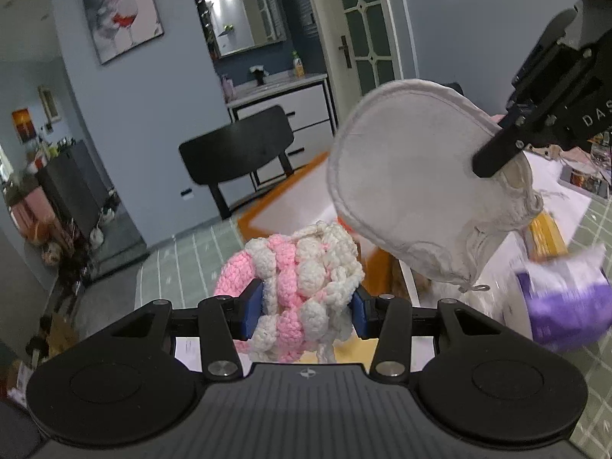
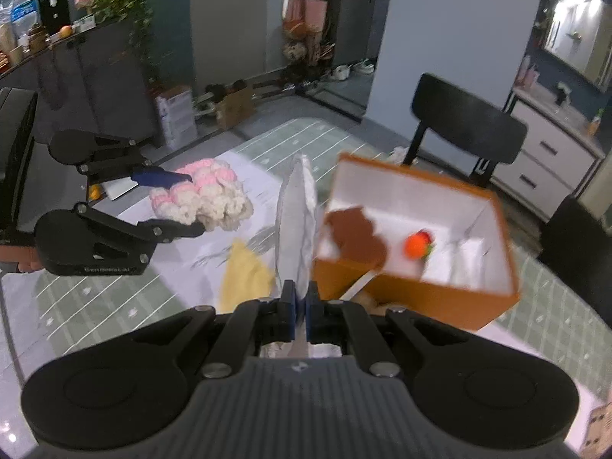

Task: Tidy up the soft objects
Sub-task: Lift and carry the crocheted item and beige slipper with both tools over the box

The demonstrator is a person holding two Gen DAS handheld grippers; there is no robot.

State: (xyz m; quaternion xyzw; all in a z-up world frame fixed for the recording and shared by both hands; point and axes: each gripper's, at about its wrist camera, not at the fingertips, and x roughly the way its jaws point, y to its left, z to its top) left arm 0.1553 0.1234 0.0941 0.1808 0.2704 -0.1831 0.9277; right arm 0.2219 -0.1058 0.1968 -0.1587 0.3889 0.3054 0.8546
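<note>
My left gripper [image 1: 306, 310] is shut on a pink and white crocheted bundle [image 1: 302, 271], held above the table; it also shows in the right wrist view [image 2: 202, 199], with the left gripper [image 2: 183, 202] around it. My right gripper [image 2: 301, 306] is shut on a flat white fabric pouch [image 2: 296, 222], seen edge-on. In the left wrist view the pouch [image 1: 405, 187] hangs from the right gripper [image 1: 493, 157], up beside the bundle. An orange box with a white inside [image 2: 474, 298] sits just right of the pouch. It holds a brown soft piece [image 2: 355, 237] and a red strawberry toy [image 2: 419, 244].
A yellow cloth [image 2: 244, 275] lies on the white sheet over the green checked tablecloth [image 2: 95, 306]. A purple and white pack [image 1: 566, 302] lies at the right. A black chair [image 2: 466, 130] stands behind the box. A small yellow box [image 1: 545, 237] sits past the pouch.
</note>
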